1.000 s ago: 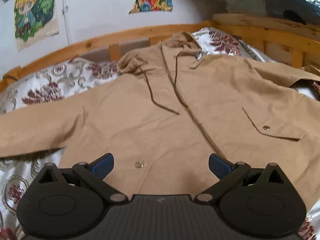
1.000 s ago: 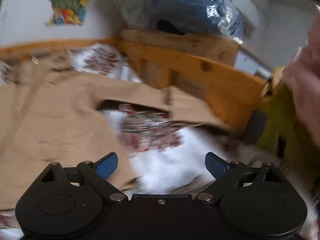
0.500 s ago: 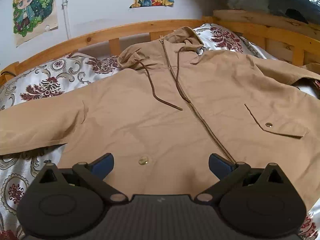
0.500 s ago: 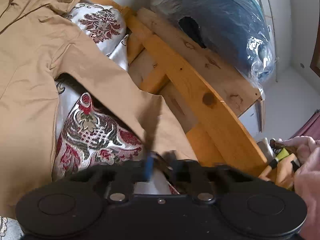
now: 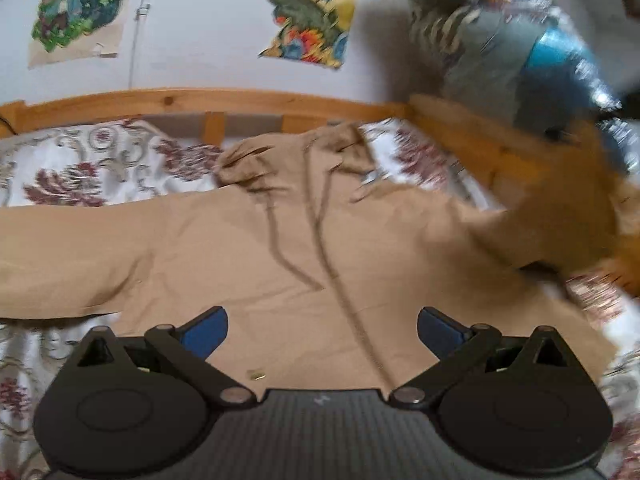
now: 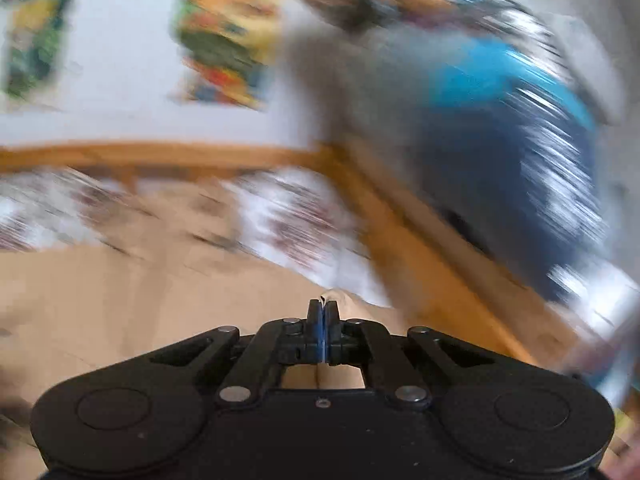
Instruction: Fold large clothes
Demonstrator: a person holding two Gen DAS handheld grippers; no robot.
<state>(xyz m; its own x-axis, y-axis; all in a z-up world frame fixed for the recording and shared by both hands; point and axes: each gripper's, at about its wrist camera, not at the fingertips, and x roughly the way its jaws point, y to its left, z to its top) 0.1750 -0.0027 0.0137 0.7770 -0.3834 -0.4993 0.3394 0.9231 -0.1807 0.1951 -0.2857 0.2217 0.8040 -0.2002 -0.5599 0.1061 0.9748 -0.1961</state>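
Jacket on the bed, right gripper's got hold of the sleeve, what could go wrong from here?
1. The right gripper pinches only a small edge of the sleeve; a fast swing could pull the cloth out.
2. The left gripper is open above the jacket and pins nothing, so the sleeve pull may drag the body askew.
3. The drawstring lies loose across the chest and could get trapped in the fold.

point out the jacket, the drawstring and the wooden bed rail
jacket (image 5: 248, 248), left wrist view, on the chest panel beside the zip
drawstring (image 5: 280, 248), left wrist view, on the dark cord lying down the chest
wooden bed rail (image 5: 200, 98), left wrist view, on the top bar by the wall
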